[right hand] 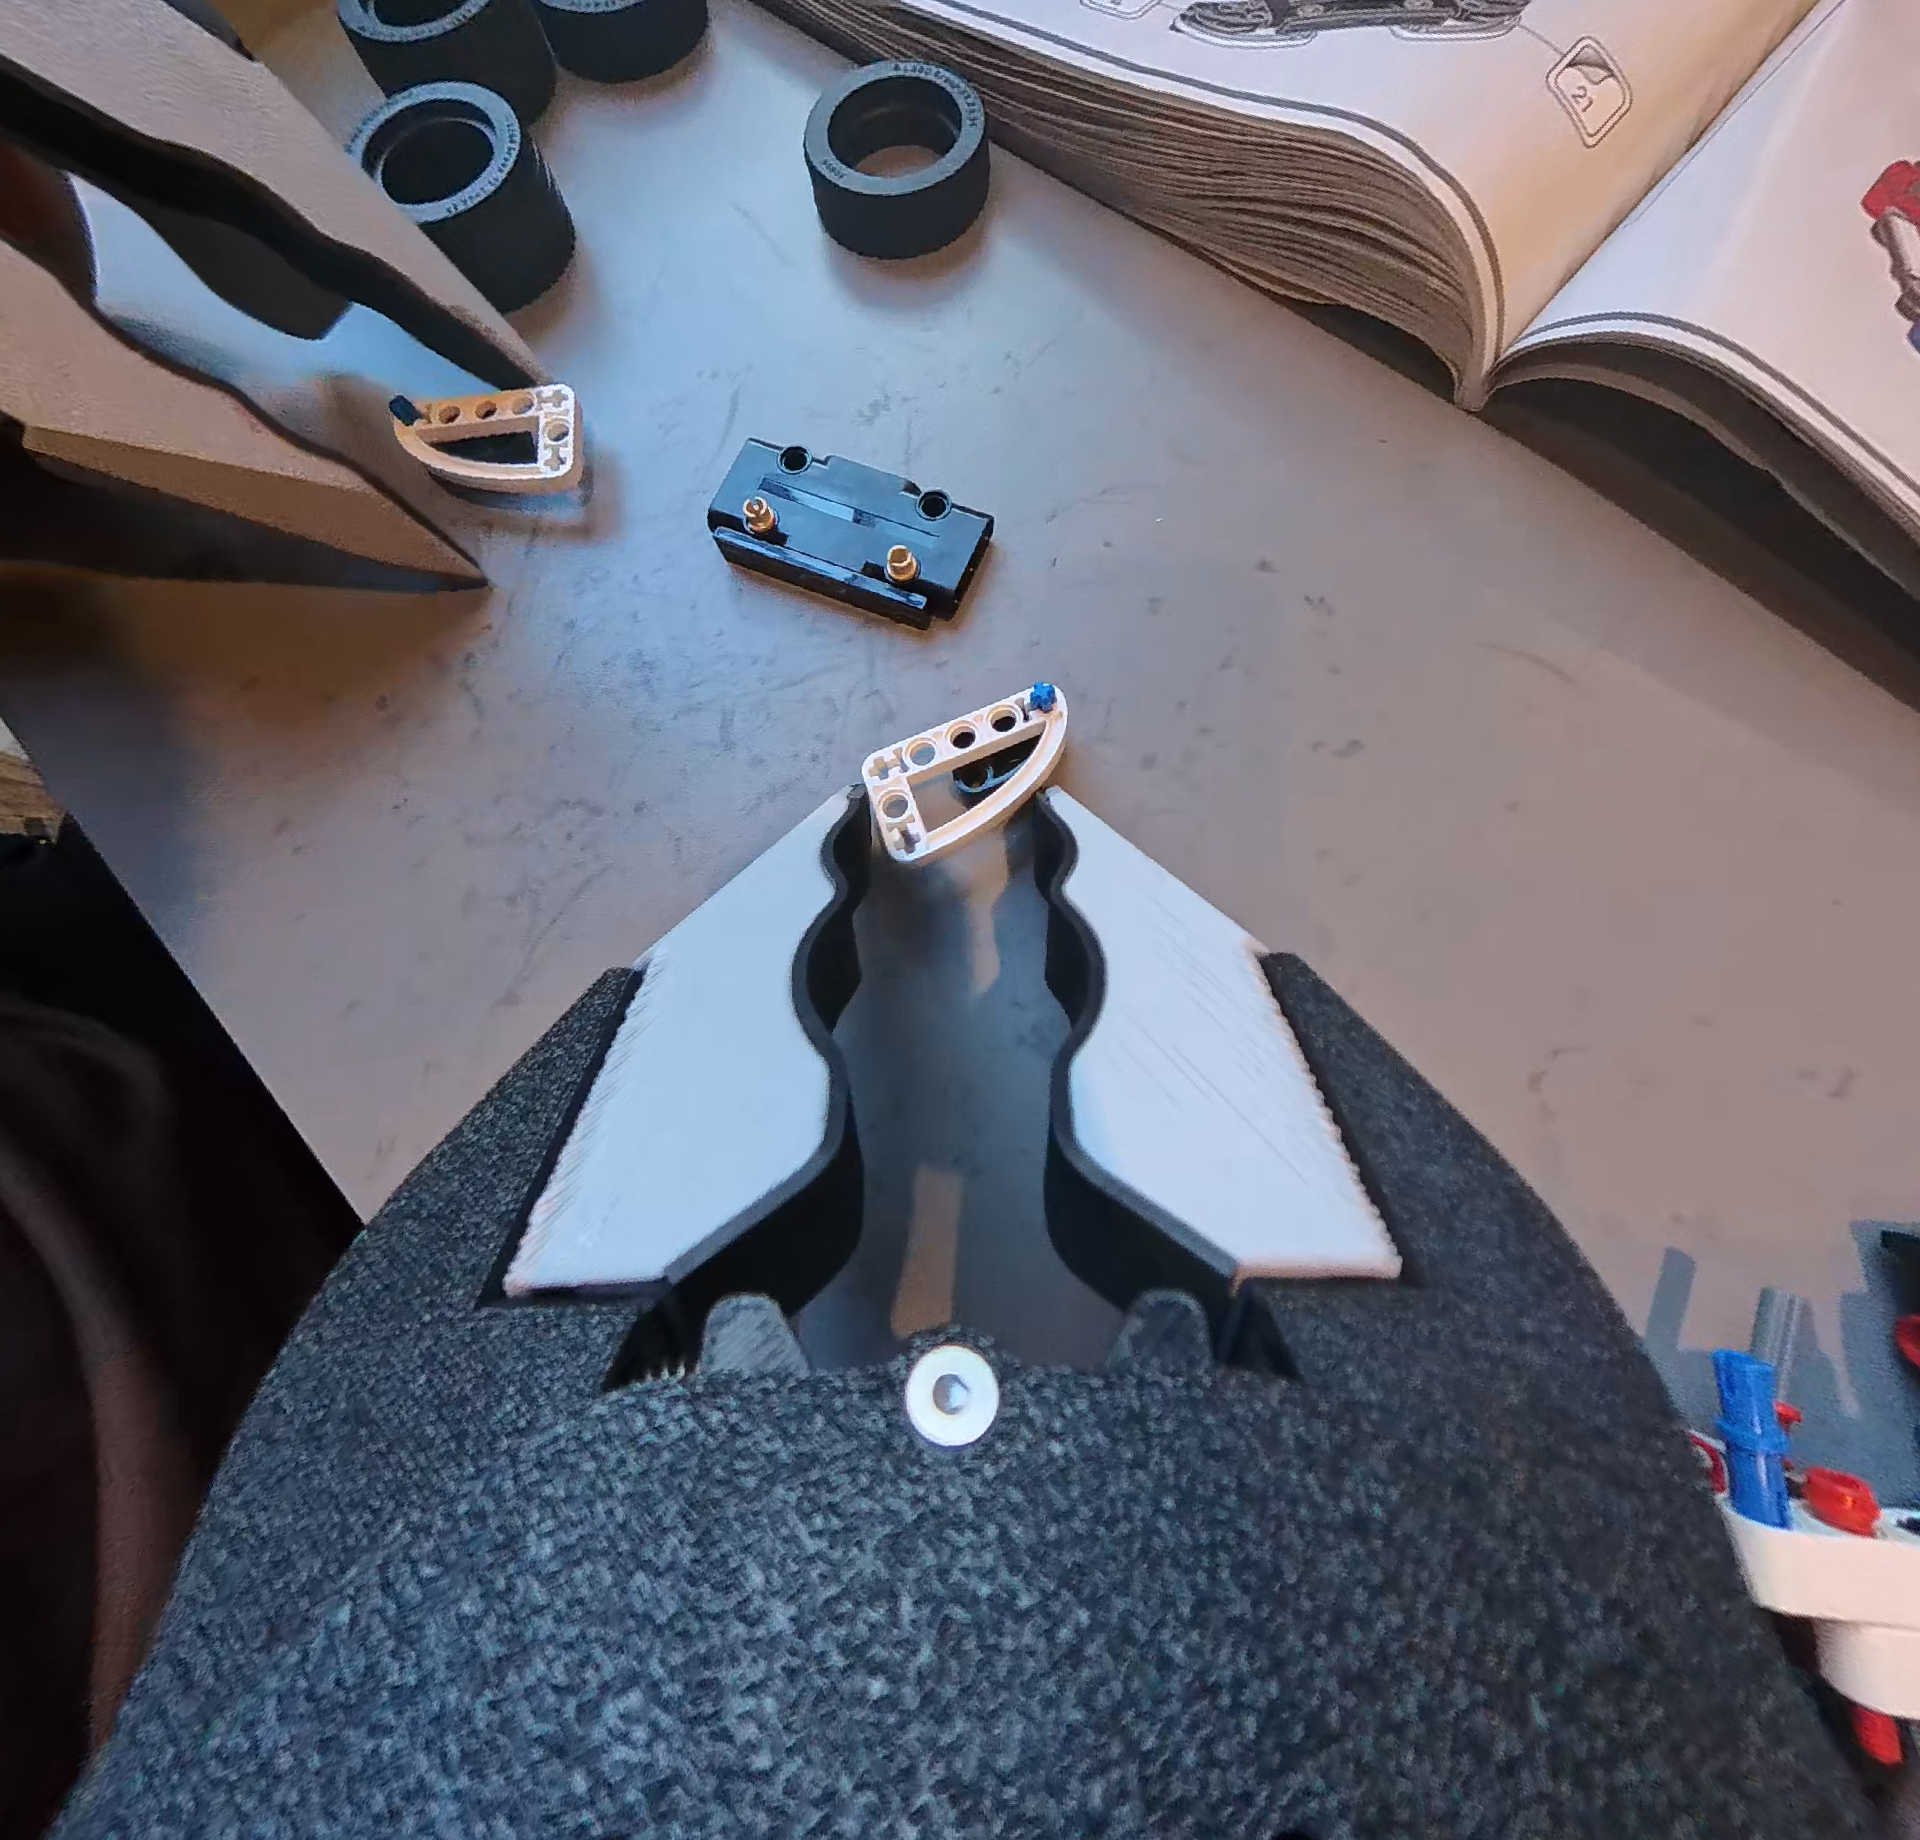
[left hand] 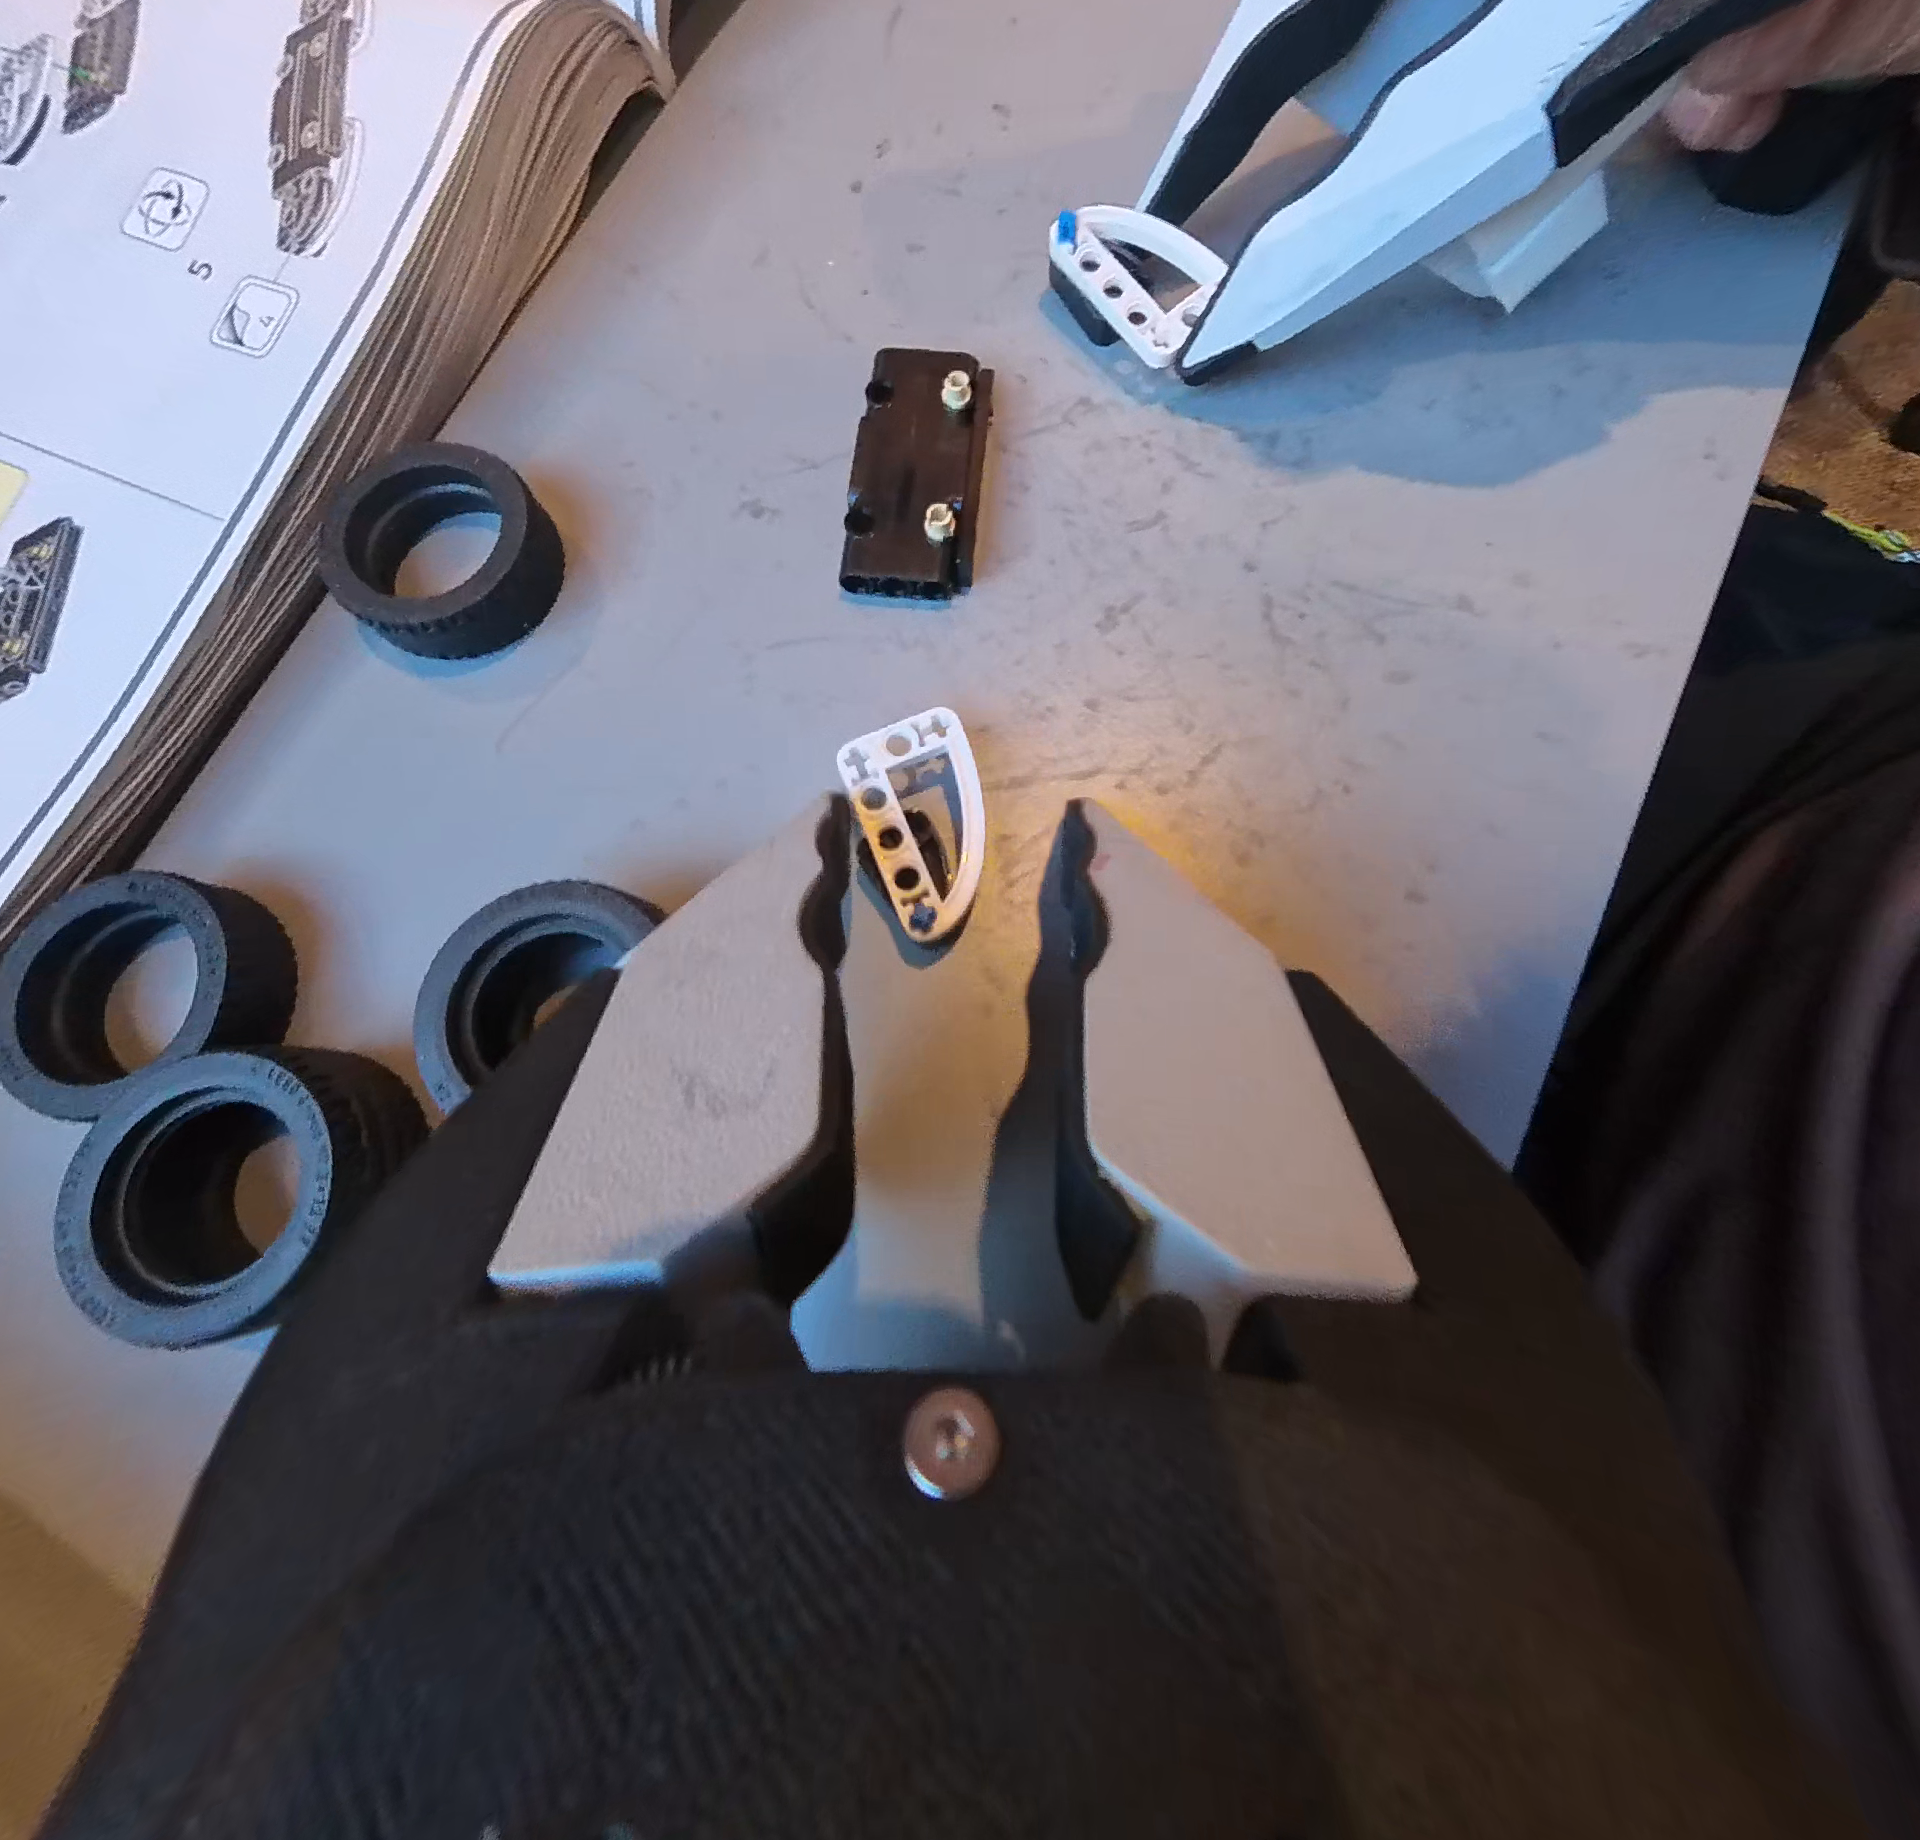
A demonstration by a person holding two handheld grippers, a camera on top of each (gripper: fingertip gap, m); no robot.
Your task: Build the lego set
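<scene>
A grey tabletop [left hand: 1195, 585] fills both views, its surface scuffed and scratched all over. Warm yellowish light falls across the near part of it, while the far part looks cooler and bluish. Past the tabletop's edge the surroundings are dark and hard to make out.

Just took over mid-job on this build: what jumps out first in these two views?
Each gripper has a white curved panel at its fingertips: the left gripper stands open around one panel, while the right gripper pinches the other, which has a blue pin. Between them a black block with two tan pins lies flat on the grey table; four black tyres sit beside the open instruction book.
</scene>
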